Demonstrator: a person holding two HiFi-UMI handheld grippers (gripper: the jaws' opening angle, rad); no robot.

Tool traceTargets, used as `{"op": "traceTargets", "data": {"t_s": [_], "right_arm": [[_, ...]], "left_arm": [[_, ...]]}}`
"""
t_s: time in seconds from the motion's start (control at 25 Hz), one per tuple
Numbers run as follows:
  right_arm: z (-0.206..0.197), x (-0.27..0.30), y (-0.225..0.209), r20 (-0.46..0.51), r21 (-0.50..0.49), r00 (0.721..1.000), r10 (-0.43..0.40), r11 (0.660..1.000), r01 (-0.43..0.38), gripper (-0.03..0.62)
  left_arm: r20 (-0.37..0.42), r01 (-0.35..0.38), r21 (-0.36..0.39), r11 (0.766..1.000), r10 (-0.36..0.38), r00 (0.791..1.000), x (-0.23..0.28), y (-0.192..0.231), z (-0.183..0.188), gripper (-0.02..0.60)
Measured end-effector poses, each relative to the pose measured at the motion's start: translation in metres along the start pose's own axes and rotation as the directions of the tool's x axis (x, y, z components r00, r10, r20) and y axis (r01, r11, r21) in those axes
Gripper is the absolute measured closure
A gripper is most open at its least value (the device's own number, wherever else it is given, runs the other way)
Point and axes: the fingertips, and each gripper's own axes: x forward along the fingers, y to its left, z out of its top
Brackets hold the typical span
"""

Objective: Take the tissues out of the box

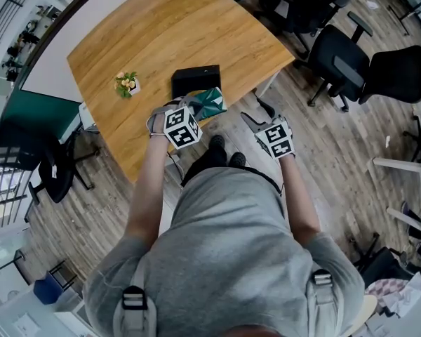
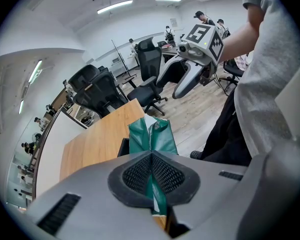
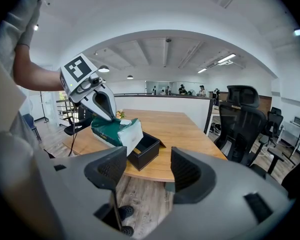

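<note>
open-plan office with a plank floor (image 1: 323, 139) and dark office chairs (image 1: 337, 55) off to the side; wooden table (image 1: 161, 41) carries a black box (image 3: 146, 151) near its front edge and a small flower pot (image 1: 127, 84) well apart from it; box is open on top; inside is too dark to tell if anything else is in there.

left gripper (image 2: 152, 174) is clamped tight on the green tissue pack (image 2: 157, 139); pads pinch the wrapper at the pack's upper end, and the pack hangs tilted below them; in the right gripper view the white lower end sits right at the box's near rim; can't tell if it touches the rim or is just clear of it.

right gripper (image 3: 147, 171) is wide and holds nothing; it hovers off the table edge over the floor, aimed toward the box, near it but not touching.

step in hand, as a judgement: extraction, late stage; pack looks mostly out of the box but isn't set down anywhere yet.

next move likely needs: lift until the lower end clears the rim, then carry sideways to bare table and lower before release; grip is on thin wrapper only, so the pack may swing or slip; a snag on the rim could drag the light box along; the free gripper could steady the box.
</note>
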Motion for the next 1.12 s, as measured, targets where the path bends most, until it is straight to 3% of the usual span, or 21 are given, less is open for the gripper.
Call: {"op": "traceTargets", "data": {"t_s": [1.12], "right_arm": [[0.003, 0.013, 0.001, -0.006, -0.038, 1.0, 0.012, 0.999, -0.012, 0.329]], "left_arm": [[0.019, -0.009, -0.031, 0.999, 0.009, 1.0, -0.005, 0.008, -0.002, 0.561]]}}
